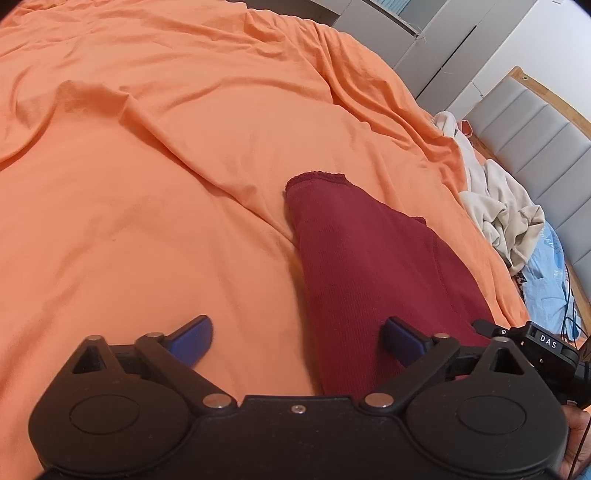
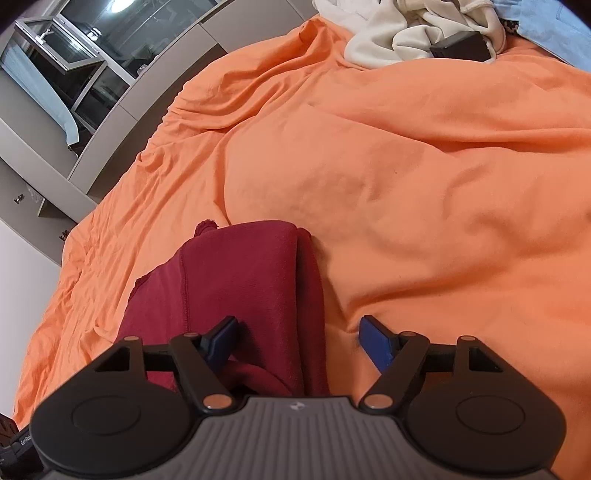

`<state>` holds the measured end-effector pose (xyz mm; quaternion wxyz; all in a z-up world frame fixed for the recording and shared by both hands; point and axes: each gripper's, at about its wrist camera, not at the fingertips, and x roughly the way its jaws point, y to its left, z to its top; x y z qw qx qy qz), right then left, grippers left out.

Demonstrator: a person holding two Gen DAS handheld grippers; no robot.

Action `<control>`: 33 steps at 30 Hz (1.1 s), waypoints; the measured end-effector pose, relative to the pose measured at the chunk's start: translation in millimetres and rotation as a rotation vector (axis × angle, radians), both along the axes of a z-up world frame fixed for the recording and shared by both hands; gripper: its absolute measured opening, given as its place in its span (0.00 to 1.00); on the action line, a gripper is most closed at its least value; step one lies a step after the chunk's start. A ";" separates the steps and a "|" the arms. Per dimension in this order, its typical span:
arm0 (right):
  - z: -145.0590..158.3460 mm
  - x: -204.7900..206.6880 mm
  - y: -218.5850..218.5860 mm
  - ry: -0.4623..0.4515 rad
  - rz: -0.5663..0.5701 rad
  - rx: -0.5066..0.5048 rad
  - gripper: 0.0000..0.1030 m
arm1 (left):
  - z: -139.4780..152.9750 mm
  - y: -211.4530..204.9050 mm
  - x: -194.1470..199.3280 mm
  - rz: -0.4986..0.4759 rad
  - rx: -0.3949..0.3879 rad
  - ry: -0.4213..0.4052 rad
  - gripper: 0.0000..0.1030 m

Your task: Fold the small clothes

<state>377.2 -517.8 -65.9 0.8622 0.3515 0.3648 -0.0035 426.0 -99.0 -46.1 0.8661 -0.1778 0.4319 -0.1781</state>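
Both grippers tilt down over the near end of the dark red garment (image 1: pixel 354 266): left gripper (image 1: pixel 297 339) wide apart, right gripper (image 2: pixel 297 341) parted, neither pinching it.

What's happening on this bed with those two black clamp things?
A person is folding small clothes with a handheld gripper in each hand. A dark red garment lies partly folded on the orange bedsheet. The left gripper and the right gripper hover at its near end, jaws open, gripping nothing. A pile of pale clothes waits at the far edge.

Orange bedsheet (image 1: pixel 184 147), grey headboard (image 1: pixel 535 140), open window (image 2: pixel 74 66).
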 end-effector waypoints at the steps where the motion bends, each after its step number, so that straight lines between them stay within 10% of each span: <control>1: -0.1 0.0 -0.1 0.000 0.000 0.000 0.74 | 0.1 0.1 -0.5 -0.001 -0.007 0.002 0.91; 14: 3.8 -1.2 3.6 -0.022 0.030 0.006 0.49 | -7.6 0.1 1.7 -0.039 -0.121 0.042 0.66; 19: 9.1 -1.6 9.2 -0.040 0.046 -0.022 0.28 | -8.8 -3.2 3.8 -0.071 -0.178 0.059 0.37; 33: 79.7 -13.3 57.3 -0.269 0.145 -0.124 0.17 | 63.0 -19.1 -23.5 -0.128 0.005 -0.232 0.23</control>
